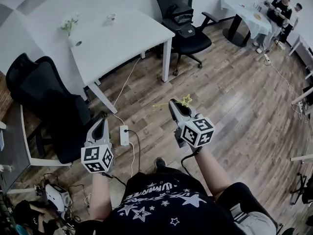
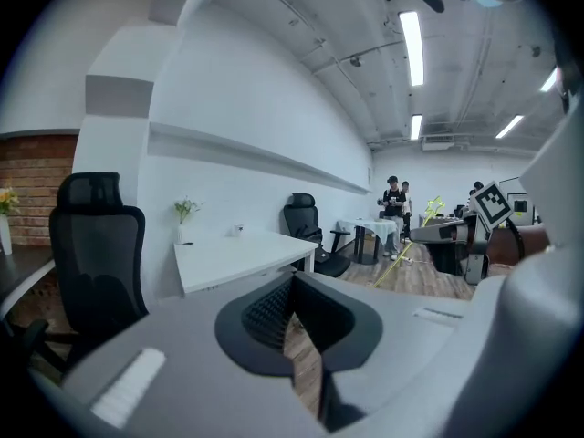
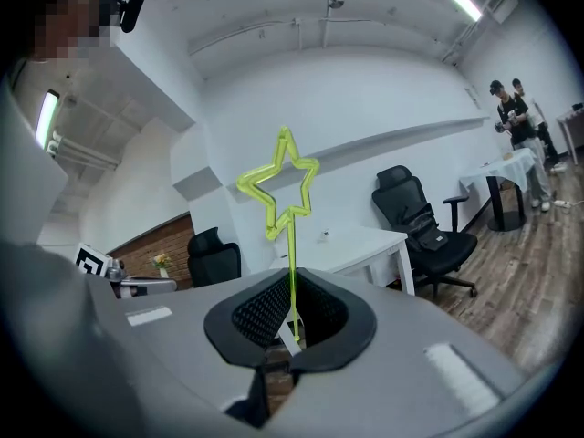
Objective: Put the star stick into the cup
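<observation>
The table [image 1: 117, 38] stands well ahead of both tools, the left gripper [image 2: 294, 286] is closed on nothing, and the right gripper [image 3: 292, 322] clamps the stick [image 3: 292, 254], star beyond its tips, a pinch only its own view shows.

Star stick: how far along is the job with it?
Done: the star stick is picked up, pinched in the right gripper. In hand: it is held above the wooden floor. Left: putting it into the cup, seemingly the small thing on the white table.
</observation>
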`<action>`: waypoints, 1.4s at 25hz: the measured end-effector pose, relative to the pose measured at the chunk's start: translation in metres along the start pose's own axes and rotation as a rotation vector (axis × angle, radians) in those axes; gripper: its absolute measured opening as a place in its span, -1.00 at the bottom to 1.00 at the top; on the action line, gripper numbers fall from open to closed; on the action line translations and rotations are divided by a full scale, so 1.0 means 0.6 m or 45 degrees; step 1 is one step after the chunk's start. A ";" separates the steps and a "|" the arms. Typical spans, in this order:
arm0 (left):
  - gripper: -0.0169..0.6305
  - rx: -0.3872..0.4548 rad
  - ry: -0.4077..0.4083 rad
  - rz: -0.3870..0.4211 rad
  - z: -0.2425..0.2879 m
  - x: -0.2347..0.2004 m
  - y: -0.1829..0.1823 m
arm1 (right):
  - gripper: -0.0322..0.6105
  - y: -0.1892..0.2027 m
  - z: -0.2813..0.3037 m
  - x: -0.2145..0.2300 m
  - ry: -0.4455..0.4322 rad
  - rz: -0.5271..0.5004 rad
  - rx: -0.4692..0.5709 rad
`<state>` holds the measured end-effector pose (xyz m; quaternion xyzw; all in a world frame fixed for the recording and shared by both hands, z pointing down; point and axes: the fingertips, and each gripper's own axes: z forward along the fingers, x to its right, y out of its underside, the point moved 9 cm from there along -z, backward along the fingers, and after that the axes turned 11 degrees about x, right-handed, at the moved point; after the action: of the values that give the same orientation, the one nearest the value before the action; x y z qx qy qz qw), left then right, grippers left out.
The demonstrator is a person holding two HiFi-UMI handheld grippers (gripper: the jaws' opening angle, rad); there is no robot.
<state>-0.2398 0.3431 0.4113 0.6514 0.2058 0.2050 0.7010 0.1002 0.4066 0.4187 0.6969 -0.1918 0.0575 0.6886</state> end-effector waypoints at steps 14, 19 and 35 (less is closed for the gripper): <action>-0.94 0.005 0.004 -0.008 0.195 0.000 -0.024 | -0.80 -0.015 0.138 0.121 -0.016 0.048 -0.039; -0.94 0.013 0.053 -0.004 0.307 -0.025 -0.025 | -0.80 -0.016 0.221 0.169 0.014 0.048 -0.042; -0.94 0.006 0.050 -0.055 0.795 -0.288 -0.041 | -0.80 -0.071 0.775 0.318 0.003 -0.039 -0.084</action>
<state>-0.1180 -0.1498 0.4225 0.6443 0.2340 0.2021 0.6995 0.2051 -0.0865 0.4239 0.6765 -0.1819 0.0415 0.7124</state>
